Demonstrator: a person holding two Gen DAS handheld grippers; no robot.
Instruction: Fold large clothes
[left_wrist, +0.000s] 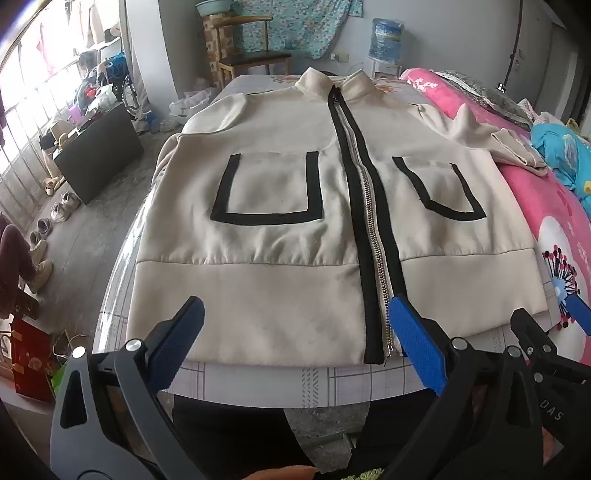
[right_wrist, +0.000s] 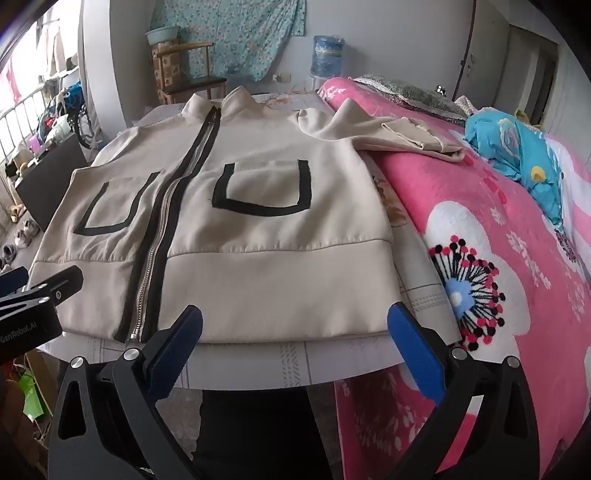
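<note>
A cream zip-up jacket (left_wrist: 295, 206) with a black zipper band and two black-edged pockets lies flat, front up, on a table, collar at the far end; it also shows in the right wrist view (right_wrist: 258, 229). Its right sleeve (right_wrist: 406, 136) stretches onto the pink blanket. Its left sleeve hangs off the table's left side. My left gripper (left_wrist: 295, 314) is open and empty, just above the hem near the zipper's bottom end. My right gripper (right_wrist: 295, 321) is open and empty over the hem's right half. The right gripper shows at the right edge of the left wrist view (left_wrist: 546, 325).
The table (left_wrist: 332, 380) has a checked cover. A bed with a pink flowered blanket (right_wrist: 498, 258) and a blue bundle (right_wrist: 517, 147) adjoins on the right. A wooden chair (left_wrist: 251, 55), a water jug (left_wrist: 386, 37), a black cabinet (left_wrist: 99, 151) and shoes (left_wrist: 55, 218) stand around.
</note>
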